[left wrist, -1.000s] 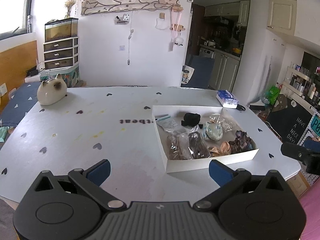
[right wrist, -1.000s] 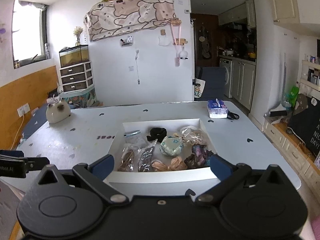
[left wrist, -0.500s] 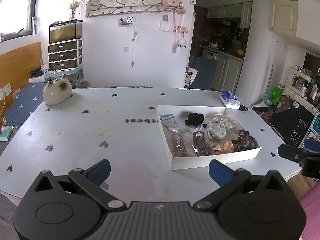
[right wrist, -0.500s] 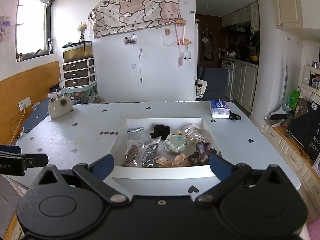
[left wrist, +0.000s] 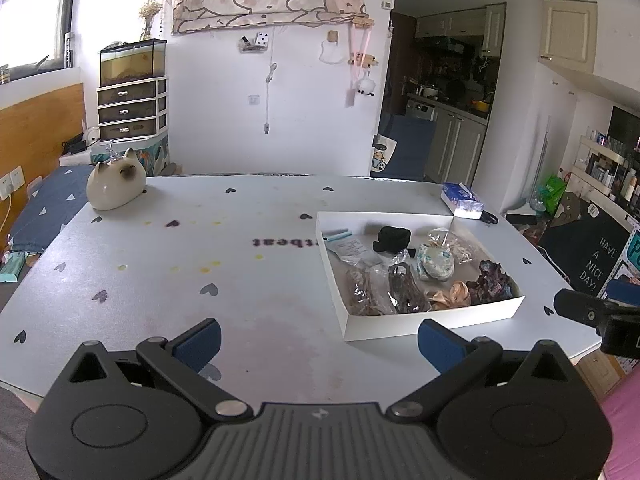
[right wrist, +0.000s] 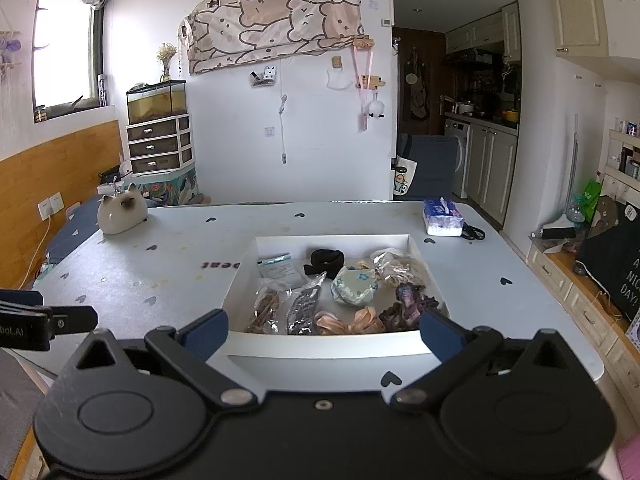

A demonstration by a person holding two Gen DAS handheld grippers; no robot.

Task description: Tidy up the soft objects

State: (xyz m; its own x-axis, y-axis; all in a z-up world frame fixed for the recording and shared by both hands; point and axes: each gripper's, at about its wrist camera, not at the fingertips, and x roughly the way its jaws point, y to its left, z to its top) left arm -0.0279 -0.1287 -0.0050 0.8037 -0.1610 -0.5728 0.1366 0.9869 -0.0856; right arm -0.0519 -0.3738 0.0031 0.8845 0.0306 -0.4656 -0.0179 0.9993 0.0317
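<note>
A shallow white box (left wrist: 428,324) (right wrist: 324,347) sits on the grey table and holds several soft items: a black scrunchie (right wrist: 325,259), a pale floral scrunchie (right wrist: 354,285), a purple one (right wrist: 408,305), a peach one (right wrist: 352,320) and bagged hair ties (right wrist: 302,308). My left gripper (left wrist: 318,342) is open above the table's near edge, left of the box. My right gripper (right wrist: 323,334) is open just short of the box's near wall. Nothing is between either pair of fingers.
A ceramic cat figure (left wrist: 115,185) stands at the table's far left. A blue tissue pack (left wrist: 462,199) and black scissors (right wrist: 474,233) lie at the far right corner. Drawers with a tank stand by the back wall; shelves and a cabinet line the right.
Both grippers have pulled back and risen a little, so the table and box appear farther away. The jaws stay open and the box's contents have not moved.
</note>
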